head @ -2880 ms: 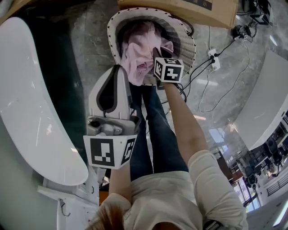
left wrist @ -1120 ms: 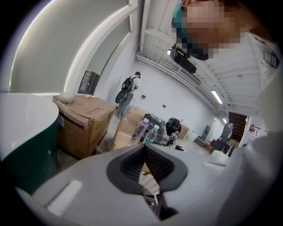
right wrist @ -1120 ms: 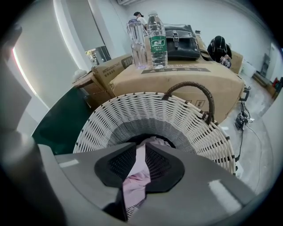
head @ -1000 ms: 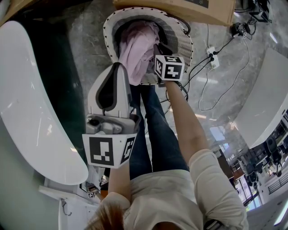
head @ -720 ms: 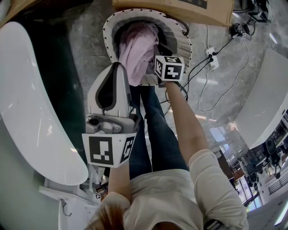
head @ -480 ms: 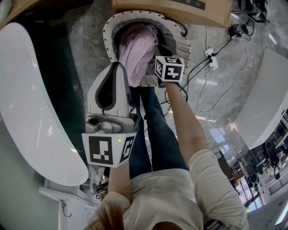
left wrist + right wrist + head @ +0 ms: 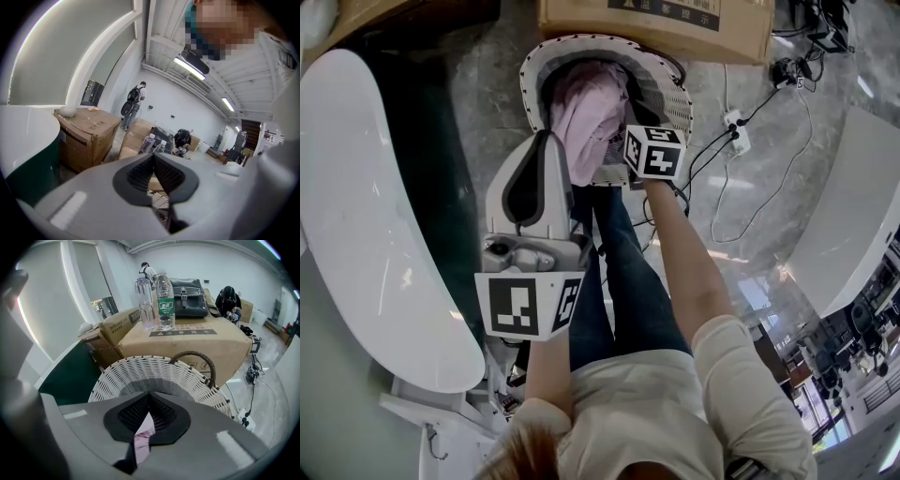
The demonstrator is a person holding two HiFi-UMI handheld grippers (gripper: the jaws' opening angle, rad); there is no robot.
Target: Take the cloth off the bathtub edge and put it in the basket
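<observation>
The pink cloth [image 7: 586, 112] lies bunched in the white wicker basket [image 7: 675, 89], one end draped over its near rim. My right gripper [image 7: 625, 96] hangs just above the cloth inside the basket mouth. Its jaws have just been closing, and the tips now meet with nothing pinched. In the right gripper view the gripper [image 7: 149, 395] shows the cloth [image 7: 142, 439] through the gap behind the tips, with the basket [image 7: 140, 371] beyond. My left gripper [image 7: 547, 139] is held over the person's legs, shut and empty. In its own view the gripper [image 7: 153, 155] has its tips touching.
The white bathtub [image 7: 356, 206] curves along the left. A cardboard box [image 7: 656, 23] stands behind the basket, with water bottles [image 7: 164, 301] and a black bag [image 7: 187, 298] on top. A power strip and cables [image 7: 736, 127] lie to the right, near a white fixture [image 7: 853, 206].
My right gripper has lifted slightly off the cloth, which stays in the basket and has settled into a narrower heap. The left gripper has kept still.
</observation>
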